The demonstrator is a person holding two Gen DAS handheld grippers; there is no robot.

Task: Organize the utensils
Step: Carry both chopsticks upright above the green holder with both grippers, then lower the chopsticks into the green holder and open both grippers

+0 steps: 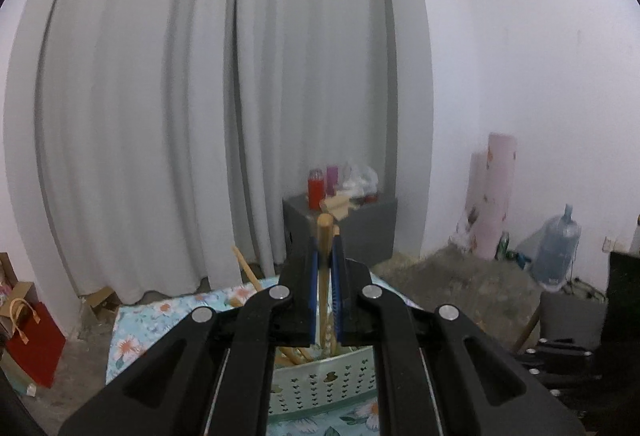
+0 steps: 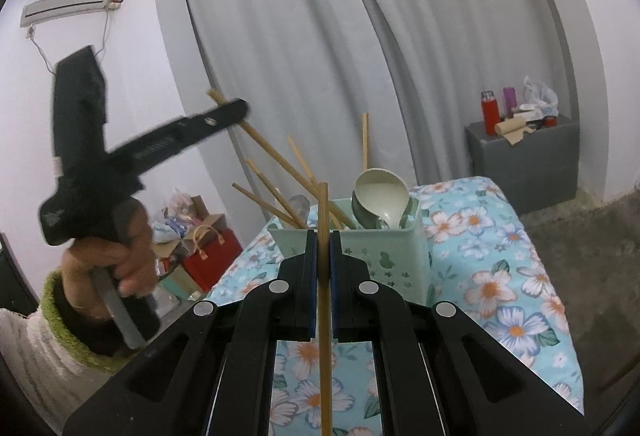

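Note:
In the left wrist view my left gripper (image 1: 325,240) is shut on a wooden chopstick (image 1: 323,276) that stands upright between the blue pads. Just below it sits the pale green perforated utensil holder (image 1: 324,384). In the right wrist view my right gripper (image 2: 323,234) is shut on another thin chopstick (image 2: 324,316), upright in front of the holder (image 2: 384,256). That holder contains several chopsticks (image 2: 276,196) and a pale green ladle (image 2: 380,192). The left gripper (image 2: 240,110) appears at upper left, held by a hand (image 2: 120,248), with its slanted chopstick (image 2: 276,156) reaching down towards the holder.
The holder stands on a table with a blue floral cloth (image 2: 500,256). Behind hang grey curtains (image 1: 160,116), beside a grey cabinet (image 1: 360,228) with bottles on it. A red bag (image 1: 36,348), a water jug (image 1: 558,244) and pink rolls (image 1: 494,196) stand on the floor.

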